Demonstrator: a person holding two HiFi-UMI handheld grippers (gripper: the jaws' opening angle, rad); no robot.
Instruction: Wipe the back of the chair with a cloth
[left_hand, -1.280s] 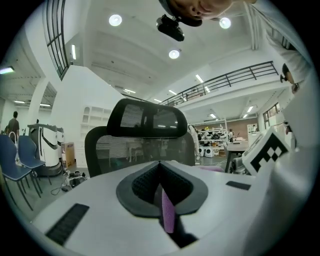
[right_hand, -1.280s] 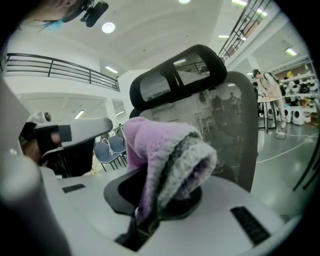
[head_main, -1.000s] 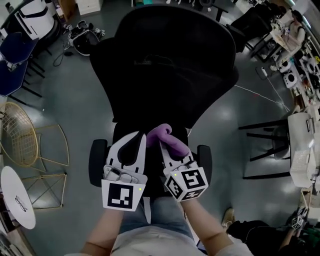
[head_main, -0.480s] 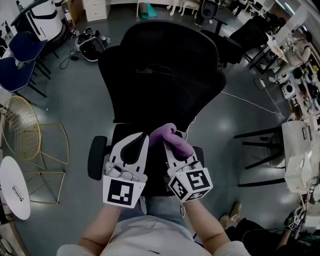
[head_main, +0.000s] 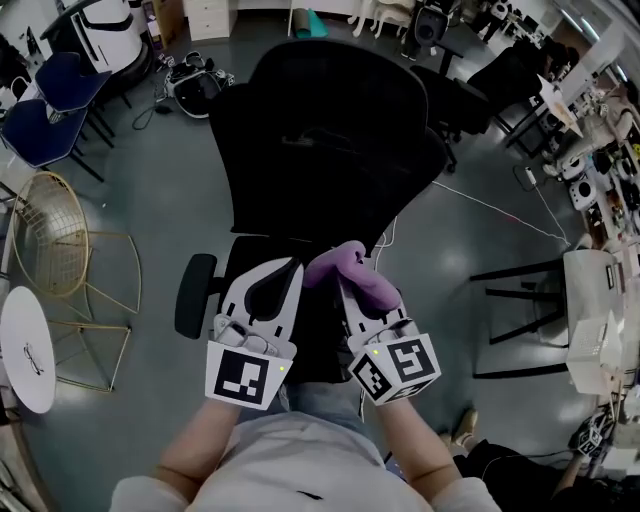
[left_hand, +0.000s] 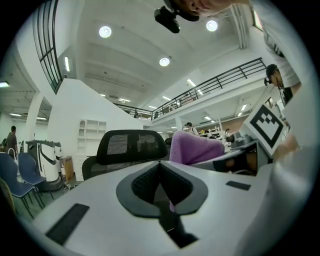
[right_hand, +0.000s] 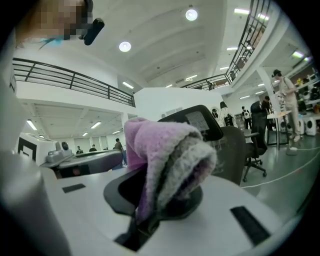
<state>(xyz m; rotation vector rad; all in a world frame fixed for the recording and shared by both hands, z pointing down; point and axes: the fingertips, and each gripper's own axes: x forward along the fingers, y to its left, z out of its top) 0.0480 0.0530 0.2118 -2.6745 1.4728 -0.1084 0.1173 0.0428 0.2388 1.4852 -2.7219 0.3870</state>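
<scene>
Chair back (head_main: 330, 140): straight ahead of both grippers.
Cloth (head_main: 348, 272): purple, just short of the chair back's lower edge; contact not apparent.
Right gripper (head_main: 350, 290): clamped on the cloth, so best placed to wipe.
Left gripper (head_main: 285, 275): jaws together, empty, beside the cloth.

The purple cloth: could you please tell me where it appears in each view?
Head view: purple cloth at centre, just below the chair back.
Left gripper view: right of centre, beside the chair back.
Right gripper view: centre foreground, chair back behind.
Shared landmark: the chair back.
</scene>
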